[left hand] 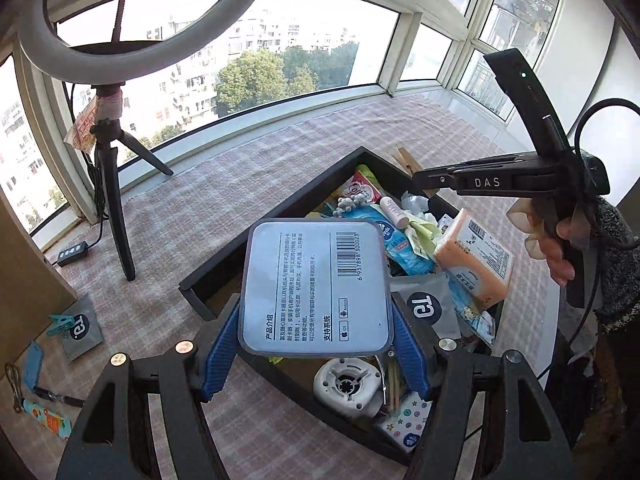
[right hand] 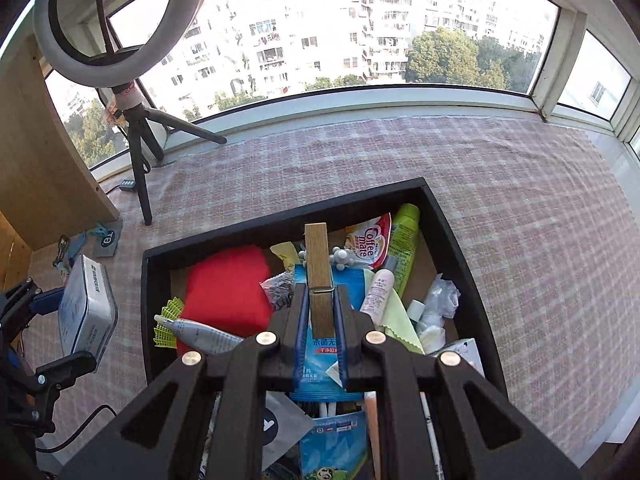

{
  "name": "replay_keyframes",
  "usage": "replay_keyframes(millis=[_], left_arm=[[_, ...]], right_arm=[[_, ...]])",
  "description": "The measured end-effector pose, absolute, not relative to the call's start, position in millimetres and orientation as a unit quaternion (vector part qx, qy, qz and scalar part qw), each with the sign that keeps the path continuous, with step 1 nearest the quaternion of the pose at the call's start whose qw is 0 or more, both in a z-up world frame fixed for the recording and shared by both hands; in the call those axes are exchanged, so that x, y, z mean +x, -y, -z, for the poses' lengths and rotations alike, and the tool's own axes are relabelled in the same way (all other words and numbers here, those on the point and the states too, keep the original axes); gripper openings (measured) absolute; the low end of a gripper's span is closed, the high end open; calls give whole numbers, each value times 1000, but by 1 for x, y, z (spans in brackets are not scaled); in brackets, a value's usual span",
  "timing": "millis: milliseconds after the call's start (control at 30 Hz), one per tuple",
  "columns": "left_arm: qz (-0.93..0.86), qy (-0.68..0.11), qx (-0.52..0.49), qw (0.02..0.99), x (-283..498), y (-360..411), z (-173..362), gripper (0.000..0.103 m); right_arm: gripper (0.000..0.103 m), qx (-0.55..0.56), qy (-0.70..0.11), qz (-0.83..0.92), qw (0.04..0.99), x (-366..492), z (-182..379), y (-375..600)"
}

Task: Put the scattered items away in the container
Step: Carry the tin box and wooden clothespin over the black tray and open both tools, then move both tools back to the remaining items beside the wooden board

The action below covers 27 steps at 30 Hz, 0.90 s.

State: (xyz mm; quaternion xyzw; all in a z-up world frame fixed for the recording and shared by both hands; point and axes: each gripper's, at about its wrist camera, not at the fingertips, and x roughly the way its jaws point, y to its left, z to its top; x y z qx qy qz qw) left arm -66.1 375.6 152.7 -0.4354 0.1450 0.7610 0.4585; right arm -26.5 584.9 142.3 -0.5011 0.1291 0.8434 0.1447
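My left gripper [left hand: 316,344] is shut on a flat blue-grey tin box [left hand: 316,284] with a barcode, held above the near left side of the black tray [left hand: 280,208]. The box also shows in the right wrist view [right hand: 86,316], left of the tray [right hand: 280,210]. My right gripper [right hand: 320,312] is shut on a wooden clothespin [right hand: 319,268], held over the tray's middle; the clothespin also shows in the left wrist view [left hand: 408,162]. The tray holds several items: a red cloth [right hand: 228,284], a Coffee mate sachet [right hand: 370,240], a green tube [right hand: 404,240] and wipes packets.
A ring light on a tripod [left hand: 116,200] stands on the checked cloth at the left. A grey pouch [left hand: 80,328] with a teal clip, a blue item [left hand: 32,364] and a colourful strip [left hand: 48,420] lie on the cloth left of the tray. A wooden panel [right hand: 44,168] stands at far left.
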Motion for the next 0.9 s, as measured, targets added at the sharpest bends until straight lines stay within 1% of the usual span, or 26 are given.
replay_keyframes(millis=[100,133,167,233,267,367,600,767,900], left_arm=[[-754,-147,-426,478,-53,-409,-159,67],[-754,-144,-418,486,-50,-419,-162,67],[-752,-146,-415,492,-49,-429,-162,67],[-748,-162,-421,486,-49,-448,-161,68],[-752,-165,-418,482,-50,-452,-162,68],[-762,-168,-409,473,-54,-449,-166,68],[-778,-164,-409,448,-73,-411,-169,66],[-788,-144,-428,420,-90,-367,-167,66],[-806,-141,-433,379,-102,-324,-163,66]], right_arm=[[13,-499,-133,-840,164,-19,-141,-603],[14,-496,-131,-841,170,-18,-141,-608],[18,-499,-130,-839,177,-19,-141,-612],[48,-498,-136,-834,197,-18,-141,-620],[52,-490,-139,-837,202,-15,-144,-622],[52,-479,-138,-842,205,-10,-150,-623],[52,-464,-141,-854,188,-12,-159,-609],[52,-464,-129,-863,150,-25,-165,-579],[52,-466,-115,-870,112,-38,-169,-545]])
